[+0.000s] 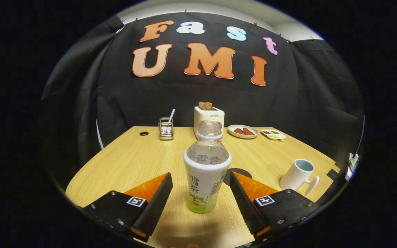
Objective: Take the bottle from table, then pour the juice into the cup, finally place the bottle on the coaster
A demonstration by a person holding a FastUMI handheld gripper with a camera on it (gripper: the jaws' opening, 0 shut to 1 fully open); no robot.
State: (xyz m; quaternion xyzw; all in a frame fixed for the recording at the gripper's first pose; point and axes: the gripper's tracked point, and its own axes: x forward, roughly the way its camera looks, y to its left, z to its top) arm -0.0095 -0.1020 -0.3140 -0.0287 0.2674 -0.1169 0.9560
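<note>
A: Bottle [205,172] upright on table [122,162], capless, sitting between the fingers [157,198] of gripper [201,196]. Spread wide, gaps on both sides, no contact yet.

B: Noted. Contents?

A: Hard to tell. Clear upper part looks mostly empty; label sleeve hides the lower half. Probably light, maybe a little liquid at the bottom.

B: Handling?

A: Thin clear plastic, likely soft, so dents under a hard squeeze. Open mouth, so spills if tipped early or crushed. Printed sleeve probably a bit slick.

B: Where to grab?

A: Mid-body on the sleeve, below the shoulder, where the sides run straight. Not the neck: too narrow, tapering, prone to pivot. Pads already roughly level with the sleeve, so close square and gently.

B: Other task things?

A: White cup [297,175] with pale blue inside, ahead and to the right of the right finger, tilted with handle toward the camera. Dark round coaster [237,172] just behind the bottle, partly hidden by it and the right finger.

B: Clutter?

A: Toaster [208,117], utensil holder [165,128], plate [242,131], all far back near the wall. Well apart.
</note>
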